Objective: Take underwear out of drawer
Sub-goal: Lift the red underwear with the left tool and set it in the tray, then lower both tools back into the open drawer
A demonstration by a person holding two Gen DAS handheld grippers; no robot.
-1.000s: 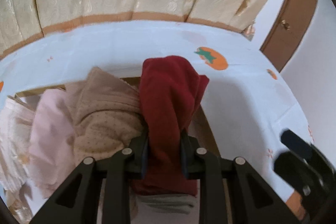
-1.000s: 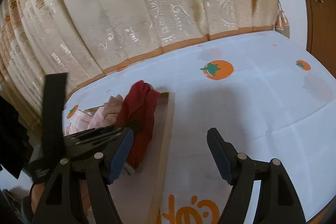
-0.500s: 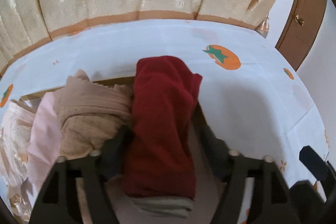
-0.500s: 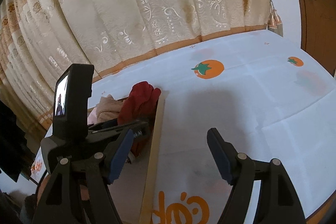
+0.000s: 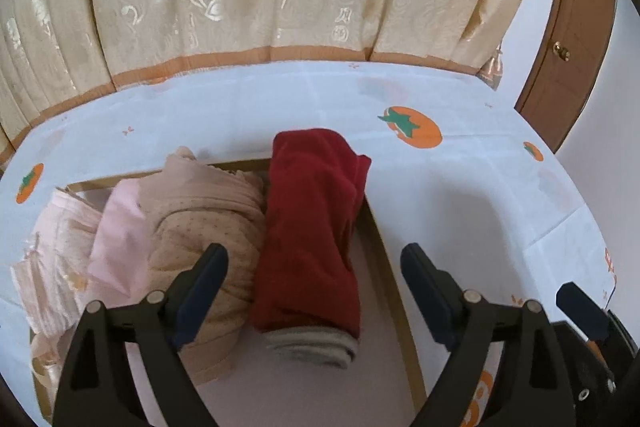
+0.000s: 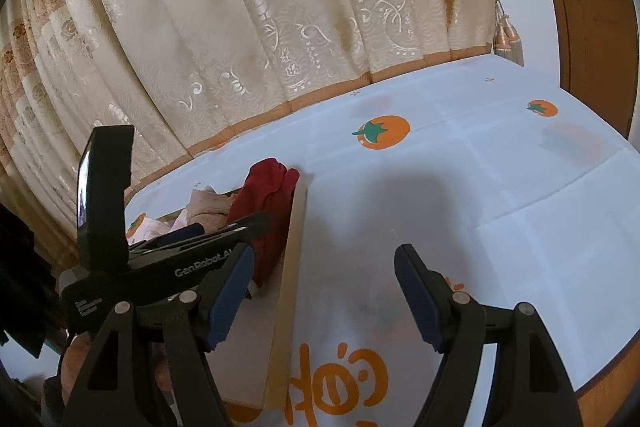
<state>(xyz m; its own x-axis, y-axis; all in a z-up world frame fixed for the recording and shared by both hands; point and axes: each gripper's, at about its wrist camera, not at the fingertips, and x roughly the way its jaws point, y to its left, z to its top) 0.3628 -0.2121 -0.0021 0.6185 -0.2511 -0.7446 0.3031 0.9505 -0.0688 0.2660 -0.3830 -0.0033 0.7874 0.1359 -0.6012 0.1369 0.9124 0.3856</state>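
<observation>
Underwear [image 5: 312, 227], red and folded, lay in the drawer [image 5: 394, 291] against its right wall, beside beige and pink garments [image 5: 200, 223]. Left claw [image 5: 314, 291] stood wide, jaws just opened off the red piece and clear of it. Right claw [image 6: 324, 291] hung wide and empty over the tabletop [image 6: 500, 167]. Judged barely begun: nothing lifted out yet. Drawer's near end cut off; grey cloth [image 5: 316, 347] under the red hard to identify.

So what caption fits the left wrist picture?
Open left gripper above red underwear lying in the drawer.
</observation>
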